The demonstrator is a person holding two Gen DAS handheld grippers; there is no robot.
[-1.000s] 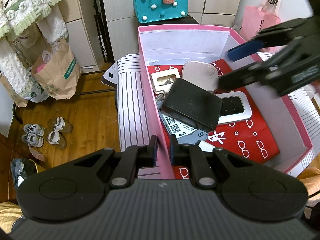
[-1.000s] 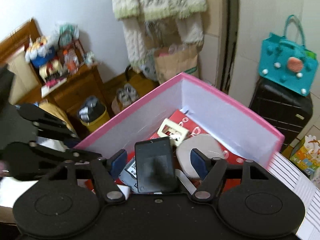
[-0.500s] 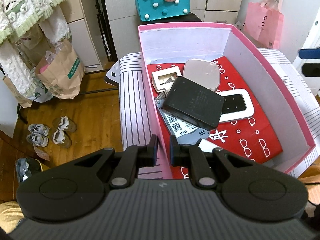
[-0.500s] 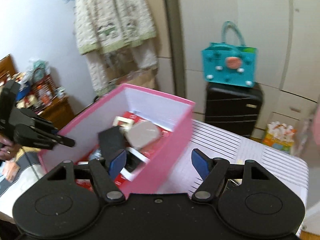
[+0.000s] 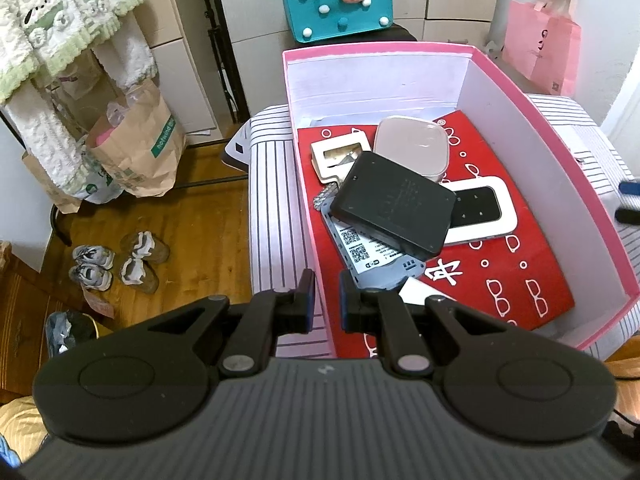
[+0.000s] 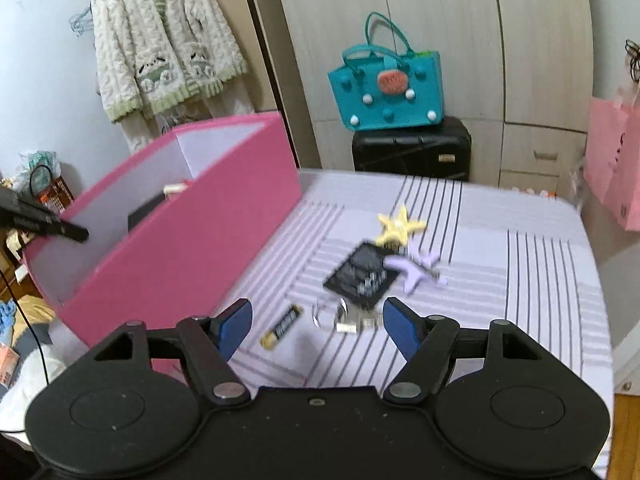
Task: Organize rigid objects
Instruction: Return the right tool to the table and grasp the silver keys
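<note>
My left gripper (image 5: 325, 296) is shut on the near left wall of the pink box (image 5: 304, 216), one finger on each side. Inside lie a black flat device (image 5: 394, 204), a white-framed device (image 5: 480, 208), a pale rounded case (image 5: 412, 148), a cream frame (image 5: 336, 156) and a grey labelled drive (image 5: 368, 256). My right gripper (image 6: 318, 316) hangs open and empty over the striped cloth to the right of the box. Just ahead of it lie a battery (image 6: 282, 326), a small clear piece (image 6: 332, 312), a black card (image 6: 360, 274), a yellow star (image 6: 400, 224) and a purple star (image 6: 420, 268).
Red printed paper (image 5: 500, 280) lines the box floor. A teal bag (image 6: 386, 88) sits on a black suitcase (image 6: 412, 148) behind the table. A pink bag (image 6: 616, 160) hangs at the right. Shoes (image 5: 120, 260) and paper bags (image 5: 136, 152) stand on the wooden floor at the left.
My right gripper has swung out from over the box to the right and down, and now faces the loose items on the striped cloth. The left gripper has stayed on the box wall.
</note>
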